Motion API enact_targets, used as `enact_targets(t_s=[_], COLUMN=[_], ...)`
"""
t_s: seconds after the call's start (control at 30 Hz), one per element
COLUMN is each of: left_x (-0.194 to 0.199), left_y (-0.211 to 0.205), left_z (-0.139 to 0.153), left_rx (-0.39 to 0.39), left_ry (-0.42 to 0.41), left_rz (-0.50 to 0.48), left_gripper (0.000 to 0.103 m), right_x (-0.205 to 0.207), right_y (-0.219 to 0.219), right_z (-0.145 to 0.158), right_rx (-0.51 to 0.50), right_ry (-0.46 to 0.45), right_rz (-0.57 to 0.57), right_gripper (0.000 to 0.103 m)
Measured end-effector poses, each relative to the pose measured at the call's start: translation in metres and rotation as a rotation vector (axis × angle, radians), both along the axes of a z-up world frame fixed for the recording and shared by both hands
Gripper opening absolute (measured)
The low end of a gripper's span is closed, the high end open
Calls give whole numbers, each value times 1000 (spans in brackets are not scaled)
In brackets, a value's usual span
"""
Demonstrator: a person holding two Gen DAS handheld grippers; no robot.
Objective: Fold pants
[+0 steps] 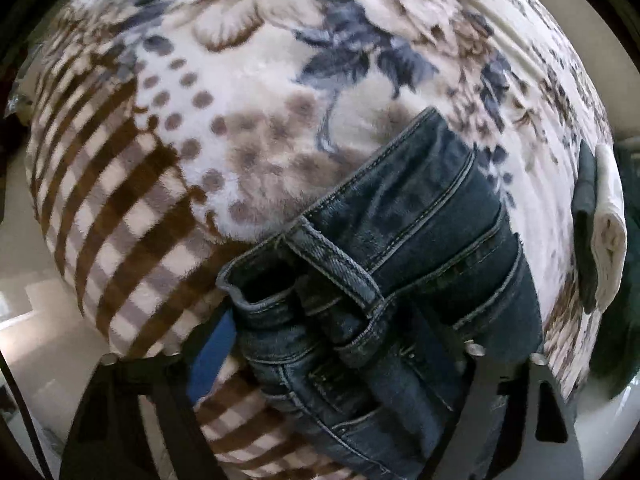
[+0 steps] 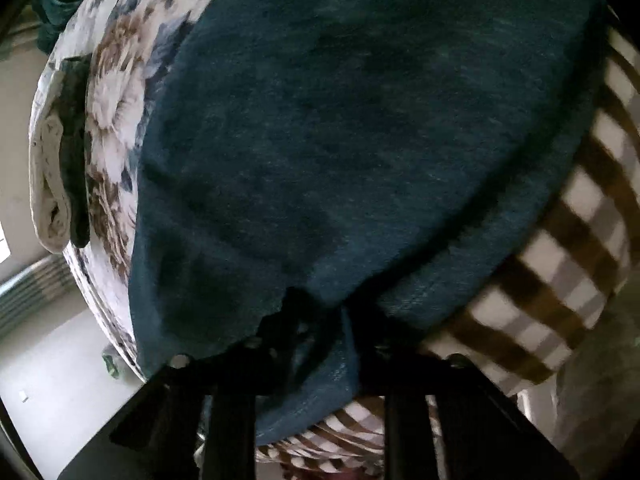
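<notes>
Dark blue denim pants (image 1: 420, 220) lie on a floral and checked blanket (image 1: 260, 80). In the left wrist view the layered waistband with a belt loop (image 1: 340, 260) points towards me. My left gripper (image 1: 322, 354) points steeply down with its fingers wide apart on either side of that waist end; I see no pad pressing on it. In the right wrist view the pants (image 2: 340, 140) fill most of the picture as a smooth blue sheet. My right gripper (image 2: 340, 334) is shut on a pinched fold at their near edge.
The blanket (image 2: 580, 280) covers a bed whose edge drops to a pale floor (image 1: 36, 320). A rolled white cloth (image 1: 608, 232) with a dark cloth beside it lies near the bed's edge, seen also as the white roll (image 2: 50, 176). A ribbed grey panel (image 2: 36, 284) lines the wall.
</notes>
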State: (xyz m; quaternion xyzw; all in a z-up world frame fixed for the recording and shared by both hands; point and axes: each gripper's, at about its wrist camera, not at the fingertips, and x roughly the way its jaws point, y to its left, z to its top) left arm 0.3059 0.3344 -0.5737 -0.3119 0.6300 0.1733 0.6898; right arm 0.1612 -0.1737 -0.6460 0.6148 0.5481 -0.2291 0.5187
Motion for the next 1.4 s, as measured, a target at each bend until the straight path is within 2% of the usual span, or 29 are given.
enact_targets(t_s=[0.17, 0.23, 0.3, 0.33, 0.53, 0.7, 0.77, 0.87, 0.93, 1.1, 1.17, 1.2, 1.23, 1.3, 1.33, 1.4], left_x=[-15, -17, -19, -17, -20, -43, -50, -47, -36, -18, -17, -15, -12, -11, -10, -13], left_y=[10, 13, 15, 18, 31, 36, 41, 44, 44, 39, 34, 31, 26, 19, 15, 13], left_z=[12, 6, 0, -6, -4, 22, 23, 7, -7, -20, -17, -15, -12, -4, 3, 15], left_rx=[0, -3, 0, -4, -54, -137, -168, -195, -194, -148, -105, -82, -42, -1, 25, 41], left_ry=[-38, -32, -24, -19, -28, -103, -139, -138, -119, -93, -102, -105, -102, -116, -128, -143], left_rz=[46, 53, 66, 74, 123, 174, 211, 249, 261, 222, 203, 188, 157, 115, 90, 80], left_gripper=[72, 77, 85, 85, 85, 85, 85, 85, 87, 88, 82, 72, 57, 41, 36, 34], right_x=[-4, 0, 1, 1, -2, -1, 0, 6, 11, 18, 19, 20, 22, 22, 21, 21], right_y=[-7, -6, -7, -8, -4, 11, 13, 14, 14, 16, 17, 18, 19, 21, 22, 25], right_z=[18, 12, 6, 4, 7, 6, -1, -8, -9, -5, -6, -6, -6, -3, 0, 12], right_rx=[-7, 17, 46, 55, 80, 81, 76, 65, 60, 50, 37, 23, -1, -47, -59, -98], right_ry=[-65, -64, -84, -92, -136, -126, -114, -104, -113, -156, -157, -143, -120, -95, -99, -112], right_rz=[52, 65, 36, 24, 7, 68, 67, 69, 77, 115, 136, 147, 162, 171, 165, 183], right_gripper=[22, 35, 41, 44, 46, 46, 46, 47, 55, 55, 53, 42, 24, 17, 13, 12])
